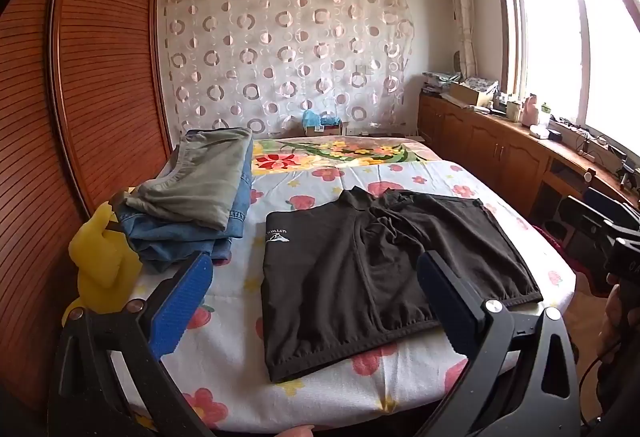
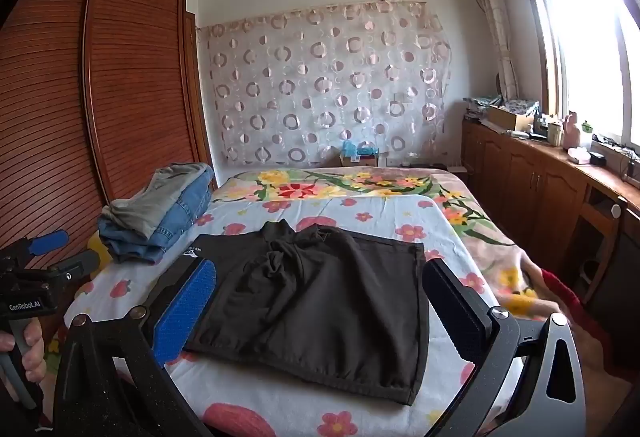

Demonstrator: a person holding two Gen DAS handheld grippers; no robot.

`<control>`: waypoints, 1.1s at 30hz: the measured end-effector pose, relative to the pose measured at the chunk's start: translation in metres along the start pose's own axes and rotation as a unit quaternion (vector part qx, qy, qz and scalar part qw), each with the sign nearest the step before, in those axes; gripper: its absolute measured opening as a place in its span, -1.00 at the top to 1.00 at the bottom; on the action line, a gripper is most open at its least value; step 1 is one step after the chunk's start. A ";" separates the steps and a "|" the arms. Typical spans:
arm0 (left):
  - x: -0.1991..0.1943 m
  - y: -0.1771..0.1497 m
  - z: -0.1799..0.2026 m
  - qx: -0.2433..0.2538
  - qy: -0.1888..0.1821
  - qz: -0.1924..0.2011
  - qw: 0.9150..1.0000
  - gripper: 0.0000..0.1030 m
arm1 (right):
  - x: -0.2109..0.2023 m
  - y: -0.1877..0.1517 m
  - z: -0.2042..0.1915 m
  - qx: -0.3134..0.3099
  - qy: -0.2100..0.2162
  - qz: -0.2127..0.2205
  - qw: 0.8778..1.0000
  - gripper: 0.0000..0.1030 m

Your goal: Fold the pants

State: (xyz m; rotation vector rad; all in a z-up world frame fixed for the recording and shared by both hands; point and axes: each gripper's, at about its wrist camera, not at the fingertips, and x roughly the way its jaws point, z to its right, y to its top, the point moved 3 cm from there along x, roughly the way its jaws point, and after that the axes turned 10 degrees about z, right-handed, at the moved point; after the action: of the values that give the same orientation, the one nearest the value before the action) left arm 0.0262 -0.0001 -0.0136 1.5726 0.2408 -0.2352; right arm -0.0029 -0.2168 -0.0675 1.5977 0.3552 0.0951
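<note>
Grippers first: we see the left gripper (image 1: 314, 301) with its jaws spread fully apart, nothing between the blue-padded fingers (image 1: 182, 303), held above the near edge of the bed (image 1: 328, 385). The right gripper (image 2: 320, 307) stands equally wide, also empty, hovering over the same near edge. In the right wrist view the left gripper (image 2: 52, 249) appears at the left margin, gripped at its handle by a hand (image 2: 28, 349).

Ahead of both tools we find the black pants (image 1: 372, 273), lying flat on the flowered sheet (image 1: 312, 181). They are folded into a roughly rectangular shape. The long axis runs across the bed, left to right as we face it. An elastic band forms the near edge, and a small white logo (image 1: 278, 235) marks the far left corner. Loose fabric is bunched near the middle of the far edge.

Farther left, near the wooden wardrobe (image 1: 100, 77), we note a stack of folded garments (image 1: 192, 197): grey on top, blue denim beneath. A yellow object (image 1: 100, 265) sits just beside the stack.
</note>
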 end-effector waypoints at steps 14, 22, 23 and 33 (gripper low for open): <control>-0.004 0.003 -0.001 -0.004 0.003 0.002 1.000 -0.99 | 0.000 0.004 -0.004 -0.003 -0.003 -0.001 1.000 -1.00; -0.006 0.005 0.000 -0.005 0.002 0.004 1.000 -0.99 | -0.001 0.001 -0.004 0.000 -0.001 0.002 1.000 -1.00; -0.007 0.005 0.000 -0.005 0.002 0.004 1.000 -0.99 | -0.001 0.001 -0.004 0.000 0.000 0.003 1.000 -1.00; -0.009 0.006 0.000 -0.005 0.003 0.006 1.000 -0.99 | -0.002 0.001 -0.003 0.000 0.000 0.004 1.000 -1.00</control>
State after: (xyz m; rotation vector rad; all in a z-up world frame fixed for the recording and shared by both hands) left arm 0.0191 -0.0001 -0.0051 1.5640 0.2360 -0.2199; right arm -0.0057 -0.2144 -0.0658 1.6000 0.3499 0.1007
